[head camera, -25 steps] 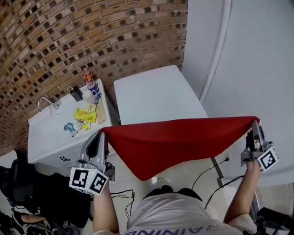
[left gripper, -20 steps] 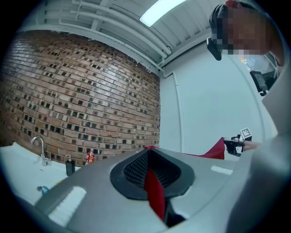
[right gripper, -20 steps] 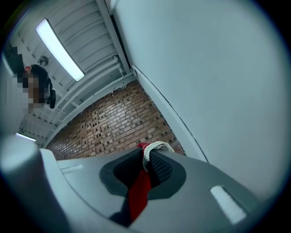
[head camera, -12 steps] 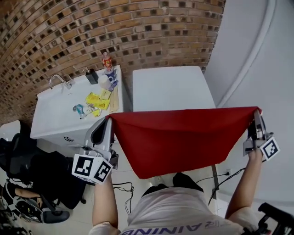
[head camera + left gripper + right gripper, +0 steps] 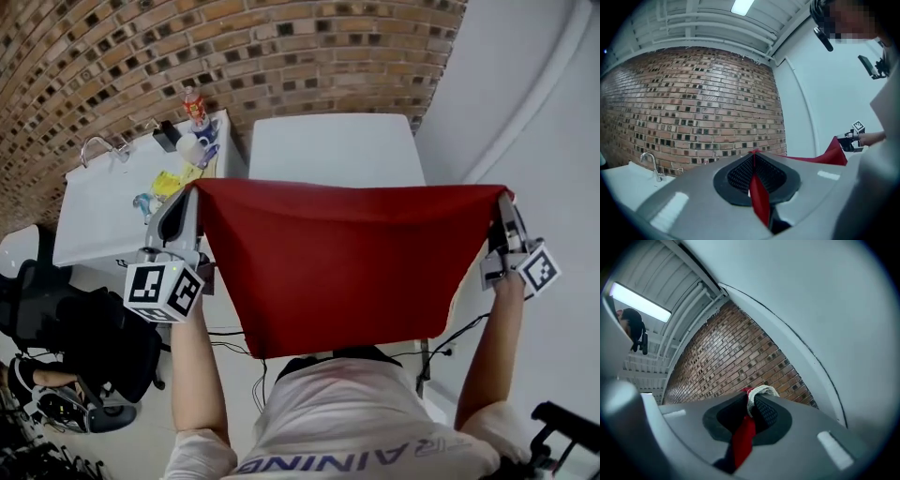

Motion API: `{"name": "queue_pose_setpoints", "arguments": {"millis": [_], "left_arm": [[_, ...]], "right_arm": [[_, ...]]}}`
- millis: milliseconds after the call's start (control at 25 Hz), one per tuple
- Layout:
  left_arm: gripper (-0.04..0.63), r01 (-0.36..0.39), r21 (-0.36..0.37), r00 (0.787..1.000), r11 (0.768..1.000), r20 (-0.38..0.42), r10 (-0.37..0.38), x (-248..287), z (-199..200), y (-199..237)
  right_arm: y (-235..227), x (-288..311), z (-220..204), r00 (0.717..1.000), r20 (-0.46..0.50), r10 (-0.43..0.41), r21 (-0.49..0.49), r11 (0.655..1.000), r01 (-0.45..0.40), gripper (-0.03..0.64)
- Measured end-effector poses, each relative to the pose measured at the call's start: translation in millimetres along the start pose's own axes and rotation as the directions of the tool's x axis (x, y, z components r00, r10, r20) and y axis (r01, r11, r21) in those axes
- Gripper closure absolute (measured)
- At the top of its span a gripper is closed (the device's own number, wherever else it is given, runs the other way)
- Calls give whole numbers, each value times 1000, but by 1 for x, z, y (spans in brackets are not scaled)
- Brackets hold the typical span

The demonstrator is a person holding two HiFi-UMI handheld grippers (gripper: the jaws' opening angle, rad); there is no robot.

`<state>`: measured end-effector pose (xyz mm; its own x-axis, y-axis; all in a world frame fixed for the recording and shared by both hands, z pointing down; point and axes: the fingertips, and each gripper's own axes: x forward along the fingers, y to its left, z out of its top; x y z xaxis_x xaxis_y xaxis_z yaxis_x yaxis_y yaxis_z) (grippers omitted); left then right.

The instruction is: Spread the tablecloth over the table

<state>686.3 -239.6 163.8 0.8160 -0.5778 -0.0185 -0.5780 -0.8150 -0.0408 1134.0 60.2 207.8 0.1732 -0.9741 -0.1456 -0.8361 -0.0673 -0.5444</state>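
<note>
At the table's near end, holding the tablecloth taut. Clamped narrow on its top corners with left gripper and right gripper.

Pale, perhaps white, lettered shirt, short sleeves

Brick wall, white sink counter, faucet, bottle, yellow packets, black chair

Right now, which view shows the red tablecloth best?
The head view: the whole tablecloth hangs stretched between the left gripper and right gripper, with the white table beyond it. The left gripper view shows its pinched corner and far top edge; the right gripper view only a pinched, white-hemmed corner.
</note>
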Motion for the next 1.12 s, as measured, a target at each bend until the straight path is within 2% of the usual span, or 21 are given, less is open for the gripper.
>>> {"name": "queue_pose_setpoints", "arguments": {"millis": [200, 360, 520, 720, 840, 920, 1120], "left_arm": [[583, -29, -4, 999, 1000, -45, 29, 37, -13, -7], [583, -52, -26, 997, 998, -58, 50, 43, -16, 9], [583, -54, -54, 994, 997, -96, 49, 49, -30, 26], [581, -46, -62, 984, 997, -176, 35, 75, -75, 36], [583, -63, -79, 979, 995, -198, 47, 89, -95, 43], [583, -66, -89, 983, 994, -179, 49, 95, -88, 42], [583, -35, -51, 999, 998, -41, 33, 76, -16, 26]], "right_arm": [[-46, 30, 5, 996, -85, -25, -14, 1000, 24, 590], [-45, 51, -1, 996, -90, -9, -1, 1000, 9, 590], [-48, 64, -25, 993, -119, -21, 39, 999, 26, 590], [-66, 72, -65, 983, -183, -32, 77, 996, 47, 589], [-79, 72, -83, 974, -210, -84, 100, 989, 107, 589], [-72, 71, -74, 976, -197, -94, 53, 993, 107, 589], [-5, 60, -5, 997, -58, 47, -29, 998, -49, 589]]}}
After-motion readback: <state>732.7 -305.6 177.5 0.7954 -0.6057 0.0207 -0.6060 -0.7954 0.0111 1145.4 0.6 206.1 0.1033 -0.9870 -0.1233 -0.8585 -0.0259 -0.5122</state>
